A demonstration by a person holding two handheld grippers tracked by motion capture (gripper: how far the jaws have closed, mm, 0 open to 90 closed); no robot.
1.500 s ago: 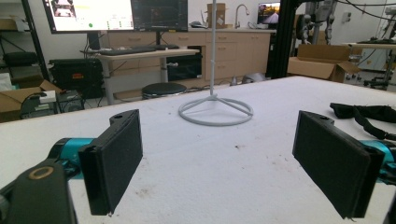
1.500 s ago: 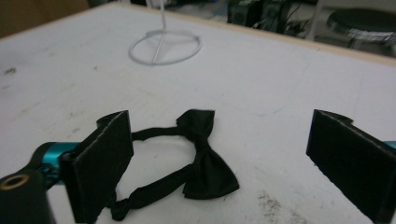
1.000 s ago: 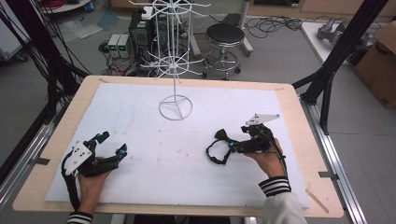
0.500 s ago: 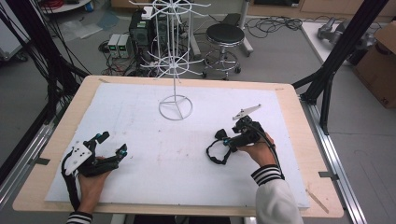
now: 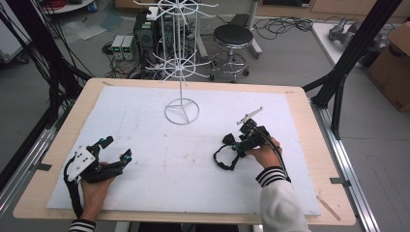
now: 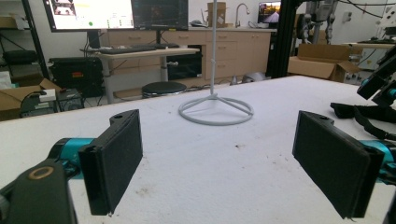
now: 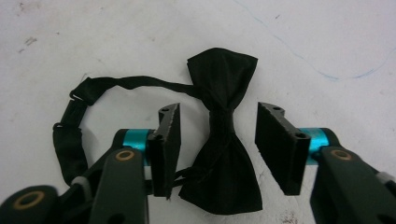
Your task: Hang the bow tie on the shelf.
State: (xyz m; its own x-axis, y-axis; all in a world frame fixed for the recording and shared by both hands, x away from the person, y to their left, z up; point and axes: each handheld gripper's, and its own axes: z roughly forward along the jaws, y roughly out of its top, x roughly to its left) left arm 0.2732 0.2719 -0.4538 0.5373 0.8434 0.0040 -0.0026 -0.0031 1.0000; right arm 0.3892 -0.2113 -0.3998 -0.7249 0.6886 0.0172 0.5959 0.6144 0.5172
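Bare white mat (image 5: 159, 169) lies open between the left gripper (image 6: 217, 158) and right gripper (image 7: 217, 140); beyond both, the wire rack's ring base (image 5: 182, 110) stands as obstacle.

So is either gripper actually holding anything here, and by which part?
Nothing is held. The right gripper is open, jaws straddling the knot of the black bow tie without closing. The left gripper is open over bare table.

We see a grey floor (image 5: 290, 53) beyond the table; a round black stool (image 5: 233, 36) stands at twelve o'clock, with cables (image 5: 285, 23) strewn past it; cardboard boxes (image 5: 392, 63) sit at two o'clock. In the left gripper view we see wooden cabinets (image 6: 233, 51) along the far wall; a desk (image 6: 140, 53) at eleven o'clock carries two monitors (image 6: 116, 14) and a keyboard (image 6: 135, 46).
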